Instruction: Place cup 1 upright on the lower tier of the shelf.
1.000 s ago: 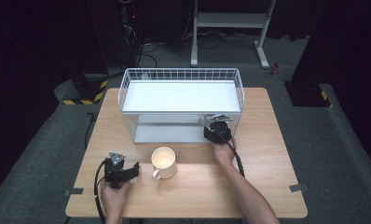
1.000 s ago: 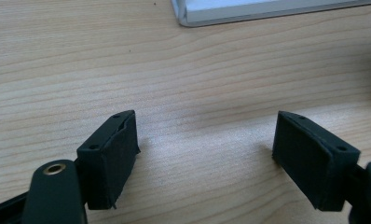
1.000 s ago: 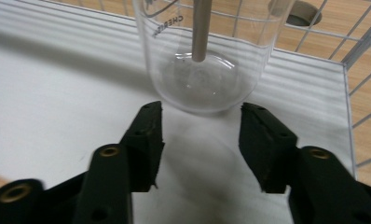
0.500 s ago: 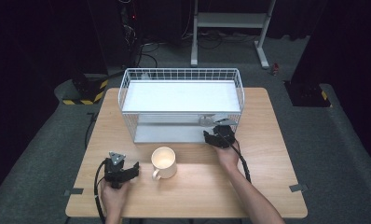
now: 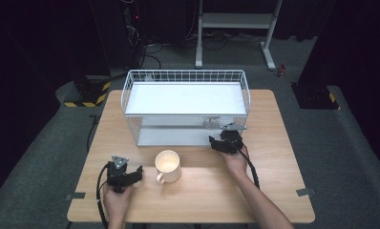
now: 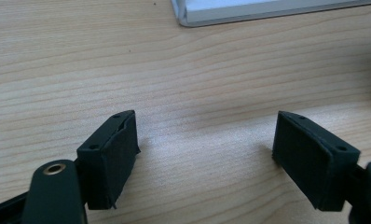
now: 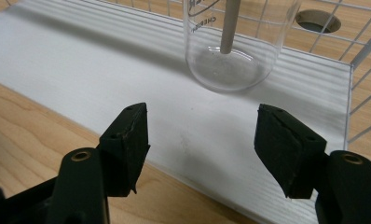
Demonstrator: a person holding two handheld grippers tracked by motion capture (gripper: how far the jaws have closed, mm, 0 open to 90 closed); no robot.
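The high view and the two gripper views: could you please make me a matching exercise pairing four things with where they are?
Things:
1. mug
2. glass beaker
3. left tongs
4. right tongs

Places:
A. open above the rack's white lower shelf
B. standing on the rack's lower shelf
C. open over bare table wood
D. on the table in front of the rack

Pairs: 1-D, 2-B, 3-C, 4-A
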